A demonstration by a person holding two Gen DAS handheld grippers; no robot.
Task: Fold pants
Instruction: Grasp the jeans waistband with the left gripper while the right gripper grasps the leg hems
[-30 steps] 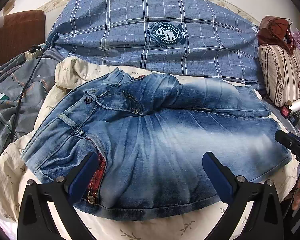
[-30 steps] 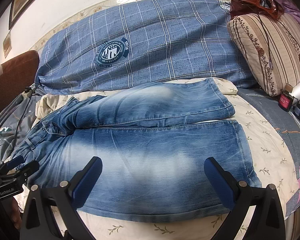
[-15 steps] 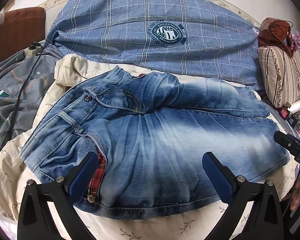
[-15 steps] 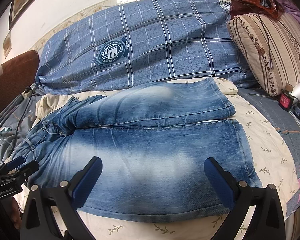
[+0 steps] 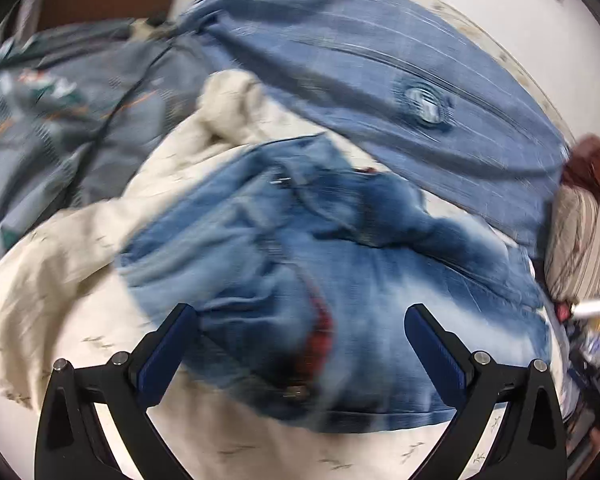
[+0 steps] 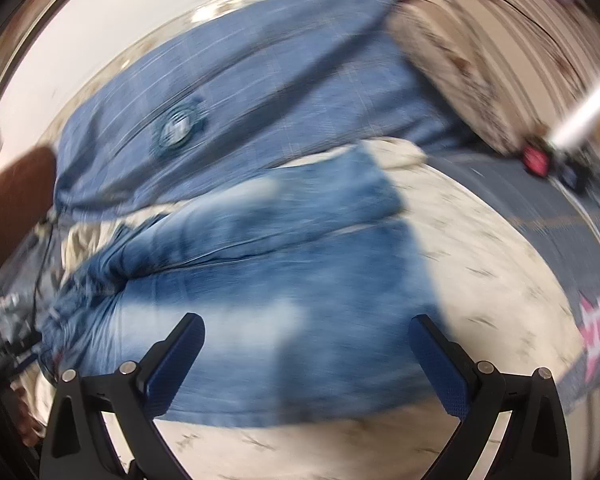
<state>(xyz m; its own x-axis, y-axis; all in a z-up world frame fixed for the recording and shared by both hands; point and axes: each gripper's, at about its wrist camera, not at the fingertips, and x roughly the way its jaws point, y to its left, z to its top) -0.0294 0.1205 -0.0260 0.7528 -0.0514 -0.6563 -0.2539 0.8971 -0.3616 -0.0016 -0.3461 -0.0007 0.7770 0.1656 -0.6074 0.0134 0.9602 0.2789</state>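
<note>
Left wrist: blurred pants (image 5: 320, 280) apparently between spread left tool (image 5: 300, 344) fingers.

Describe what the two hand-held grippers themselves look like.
Both match. The left hand-held gripper and right hand-held gripper each have two black angular fingers with silver round bolts, tipped by dark blue textured pads. No cables, markings or sleeves are visible.

1. White wall (image 5: 480, 12) behind, plain and evenly lit.
2. Brown headboard (image 6: 16, 200) at left.
3. Blue plaid duvet (image 6: 268, 92) bunched along the wall, round crest on it.
4. Cream leaf-print sheet (image 5: 60, 272) over the bed.
5. Striped pillow (image 6: 492, 40) at right.
6. Both views motion-blurred.
</note>
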